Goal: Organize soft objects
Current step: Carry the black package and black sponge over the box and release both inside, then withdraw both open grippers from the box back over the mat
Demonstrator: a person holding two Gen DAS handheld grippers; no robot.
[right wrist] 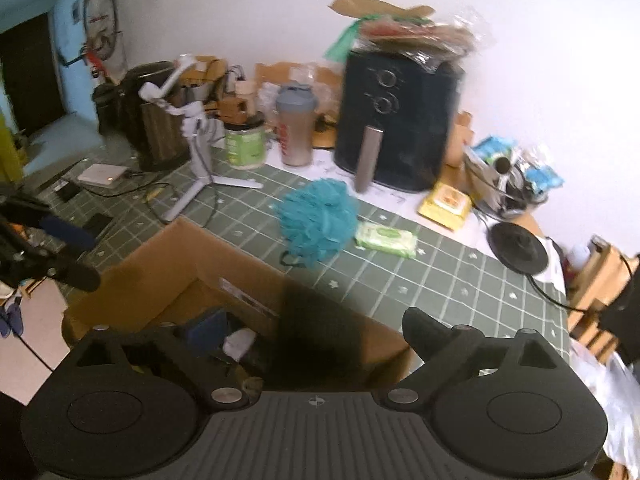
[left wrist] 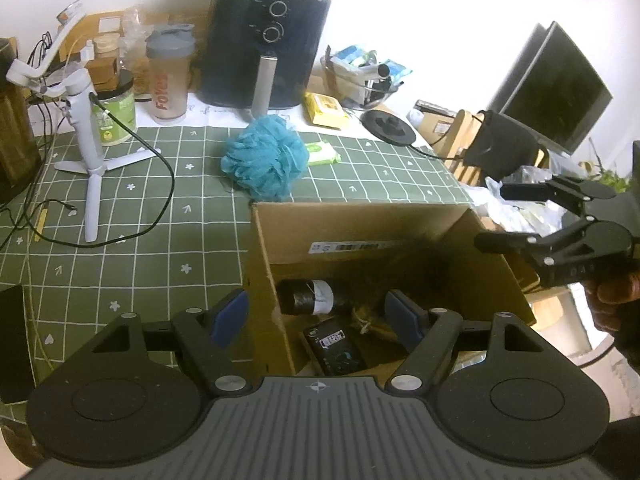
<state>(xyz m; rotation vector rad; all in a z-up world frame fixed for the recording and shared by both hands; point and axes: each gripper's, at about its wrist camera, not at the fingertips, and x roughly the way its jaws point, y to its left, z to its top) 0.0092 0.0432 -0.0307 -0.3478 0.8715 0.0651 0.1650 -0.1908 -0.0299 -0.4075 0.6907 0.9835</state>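
A teal bath pouf (left wrist: 264, 158) lies on the green checked tablecloth just behind an open cardboard box (left wrist: 360, 224); it also shows in the right wrist view (right wrist: 318, 224). The box (right wrist: 192, 264) holds a dark bottle (left wrist: 308, 297), a black device (left wrist: 335, 346) and some brown twine. My left gripper (left wrist: 320, 314) is open and empty, its jaws straddling the box's left wall. My right gripper (right wrist: 308, 328) is open and empty above the box's right side; it shows at the right of the left wrist view (left wrist: 496, 216).
A pack of wipes (right wrist: 386, 239) lies right of the pouf. A white tripod (left wrist: 90, 160) with cables stands left. A black air fryer (left wrist: 264, 44), shaker bottle (left wrist: 168, 76), green tub (left wrist: 114, 114) and yellow packet (left wrist: 326, 110) line the back. A monitor (left wrist: 556, 92) stands right.
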